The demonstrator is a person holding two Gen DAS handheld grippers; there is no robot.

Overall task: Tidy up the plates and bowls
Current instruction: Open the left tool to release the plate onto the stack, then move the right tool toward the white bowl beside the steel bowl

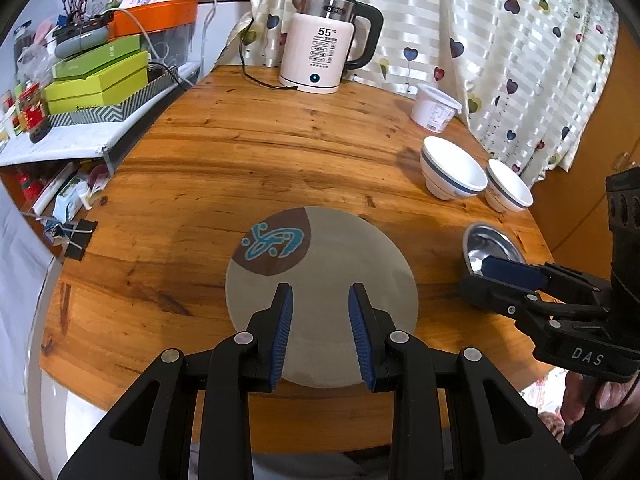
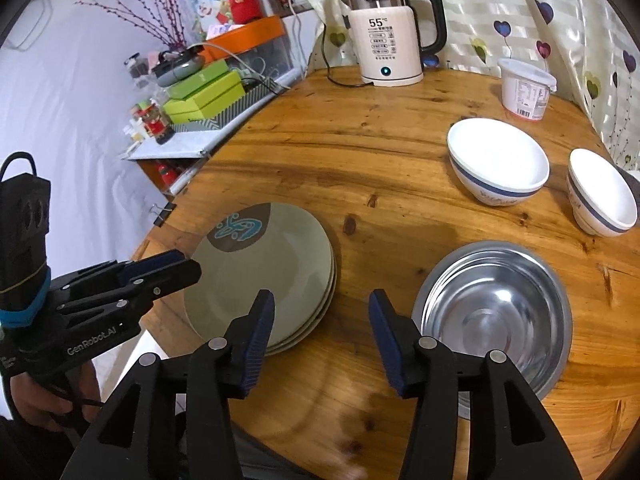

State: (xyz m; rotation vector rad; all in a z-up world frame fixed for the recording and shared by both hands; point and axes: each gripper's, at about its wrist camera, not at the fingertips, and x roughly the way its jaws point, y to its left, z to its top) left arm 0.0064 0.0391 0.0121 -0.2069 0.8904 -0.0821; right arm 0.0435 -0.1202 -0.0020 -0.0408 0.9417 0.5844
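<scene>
A stack of grey-green plates (image 1: 344,280) (image 2: 272,264) with a brown and blue mark lies on the round wooden table (image 1: 240,168). My left gripper (image 1: 321,300) is open and empty above the plates' near side. A stack of steel bowls (image 2: 496,312) (image 1: 486,246) sits to the right. My right gripper (image 2: 322,306) is open and empty between the plates and the steel bowls. Two white bowls with blue bands (image 2: 498,160) (image 2: 600,194) stand further back right; they also show in the left wrist view (image 1: 452,166) (image 1: 508,186).
A white electric kettle (image 1: 320,40) (image 2: 390,36) with its cord stands at the table's far edge. A white lidded tub (image 2: 524,88) (image 1: 434,106) sits near the curtain. A cluttered shelf with green boxes (image 1: 96,76) borders the table's left side.
</scene>
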